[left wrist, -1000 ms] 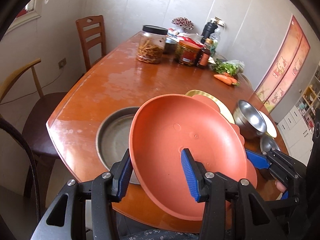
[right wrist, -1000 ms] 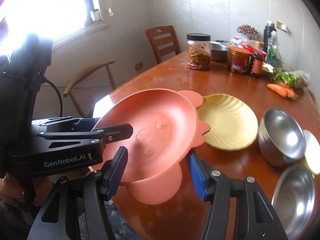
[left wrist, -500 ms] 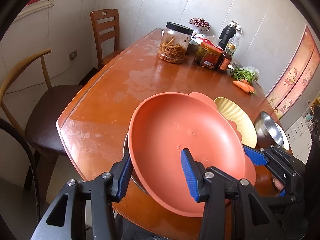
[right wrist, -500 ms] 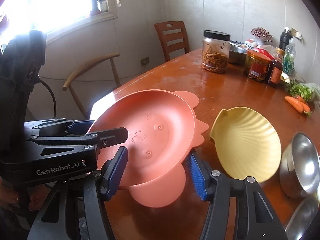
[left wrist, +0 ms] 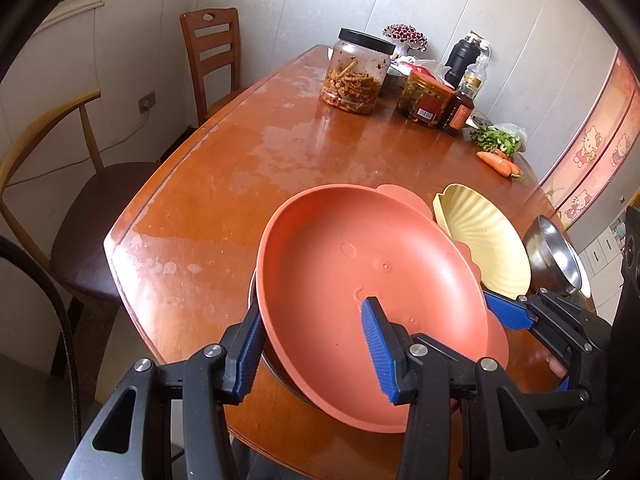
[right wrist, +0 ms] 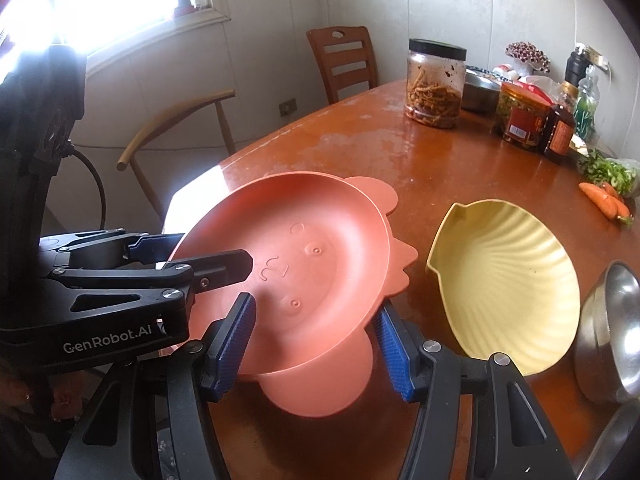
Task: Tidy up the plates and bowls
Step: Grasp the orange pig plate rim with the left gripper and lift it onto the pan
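Home dining room: wooden table (left wrist: 248,152), chairs (left wrist: 212,56), pickle jars (left wrist: 356,76).

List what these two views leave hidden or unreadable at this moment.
- Metal dish under the orange plate: left wrist view shows only a rim sliver; the plate covers the rest.
- Steel bowls: cut off by the right wrist view's right edge.
- Jar label: too small to read.
- Left tool, right tool: both clamp the plate's rim; its underside and whether it rests on the dish are hidden.
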Tool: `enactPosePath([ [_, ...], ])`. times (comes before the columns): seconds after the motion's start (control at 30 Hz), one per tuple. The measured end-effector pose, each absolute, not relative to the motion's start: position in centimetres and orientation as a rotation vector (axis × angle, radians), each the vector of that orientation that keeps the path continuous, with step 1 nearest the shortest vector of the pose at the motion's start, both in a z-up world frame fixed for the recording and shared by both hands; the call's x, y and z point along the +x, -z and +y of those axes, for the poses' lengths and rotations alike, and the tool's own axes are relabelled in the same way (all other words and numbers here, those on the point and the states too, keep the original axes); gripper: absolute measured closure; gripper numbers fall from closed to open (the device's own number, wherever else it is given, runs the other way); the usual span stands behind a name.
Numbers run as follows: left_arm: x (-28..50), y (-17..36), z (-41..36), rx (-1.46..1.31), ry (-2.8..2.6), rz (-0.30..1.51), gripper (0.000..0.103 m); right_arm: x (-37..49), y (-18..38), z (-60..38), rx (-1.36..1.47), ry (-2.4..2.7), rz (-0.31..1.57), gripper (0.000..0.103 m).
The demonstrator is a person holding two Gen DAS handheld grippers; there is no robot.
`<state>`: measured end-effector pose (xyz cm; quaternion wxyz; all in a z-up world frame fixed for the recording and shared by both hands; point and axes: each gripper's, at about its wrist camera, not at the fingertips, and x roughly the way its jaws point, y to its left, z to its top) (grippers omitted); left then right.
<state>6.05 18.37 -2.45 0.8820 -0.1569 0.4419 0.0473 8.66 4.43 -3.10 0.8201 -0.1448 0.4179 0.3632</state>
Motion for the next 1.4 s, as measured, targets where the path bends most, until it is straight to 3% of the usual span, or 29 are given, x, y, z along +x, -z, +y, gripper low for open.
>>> enactPosePath([
  [1.4,4.6,1.0,19.1,-0.330,-0.132,0.871,0.055,9.1,3.3,4.4,-0.270,-0.781,0.928,0.041],
])
